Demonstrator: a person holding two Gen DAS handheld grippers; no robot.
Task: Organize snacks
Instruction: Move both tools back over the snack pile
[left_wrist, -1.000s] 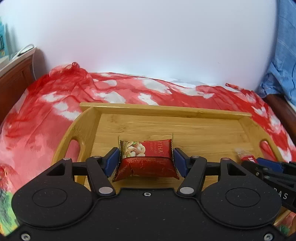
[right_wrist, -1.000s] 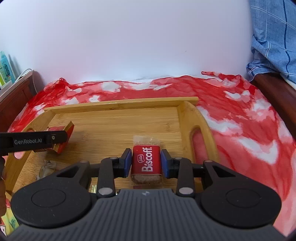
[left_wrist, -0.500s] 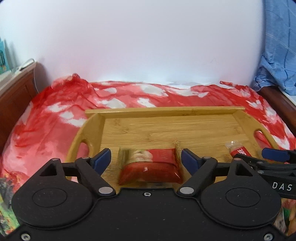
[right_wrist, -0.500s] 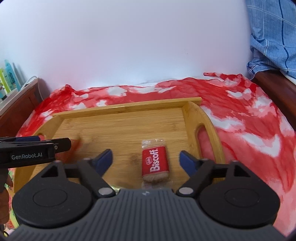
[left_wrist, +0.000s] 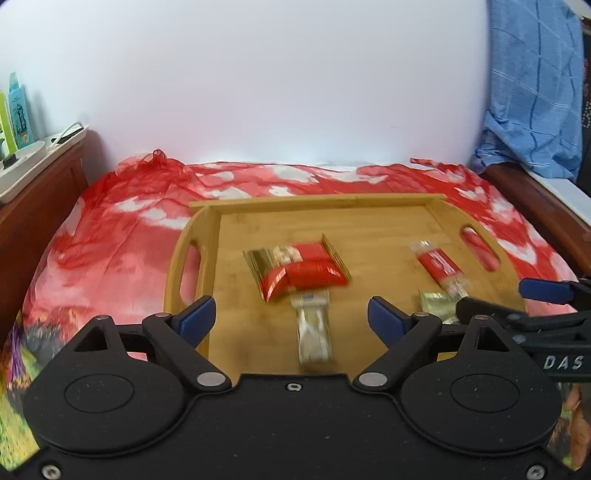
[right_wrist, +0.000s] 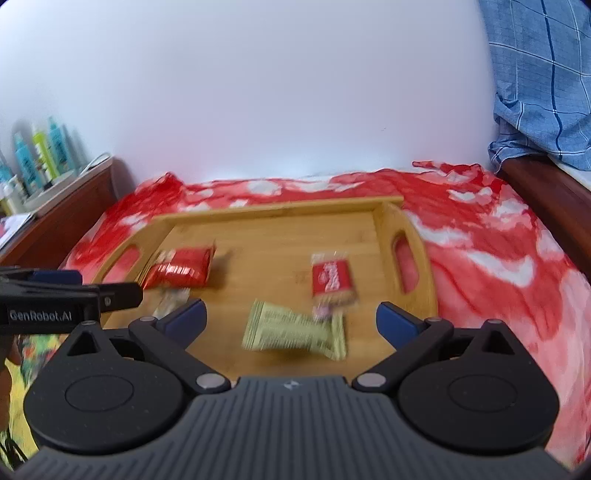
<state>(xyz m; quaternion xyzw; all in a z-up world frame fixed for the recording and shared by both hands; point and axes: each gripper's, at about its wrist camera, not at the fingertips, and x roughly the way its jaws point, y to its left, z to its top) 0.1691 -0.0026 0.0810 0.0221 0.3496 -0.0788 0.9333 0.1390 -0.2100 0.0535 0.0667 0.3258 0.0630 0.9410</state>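
Observation:
A wooden tray (left_wrist: 317, 202) (right_wrist: 280, 211) lies on a red and white cloth. On it lie a red nut packet (left_wrist: 301, 271) (right_wrist: 181, 267), a red Biscoff packet (left_wrist: 439, 264) (right_wrist: 330, 278), a clear-wrapped snack (left_wrist: 314, 330) and a pale green packet (right_wrist: 291, 330) (left_wrist: 436, 304). My left gripper (left_wrist: 291, 319) is open and empty, pulled back above the tray's near edge. My right gripper (right_wrist: 290, 317) is open and empty over the green packet.
A dark wooden shelf with bottles (right_wrist: 37, 162) stands at the left. A blue checked cloth (right_wrist: 535, 81) hangs at the right over a wooden rail. A white wall is behind. The cloth (left_wrist: 110, 243) surrounds the tray.
Both grippers let go of their packets, opened wide and drew back and up. The nut packet and the Biscoff packet now lie free on the tray.

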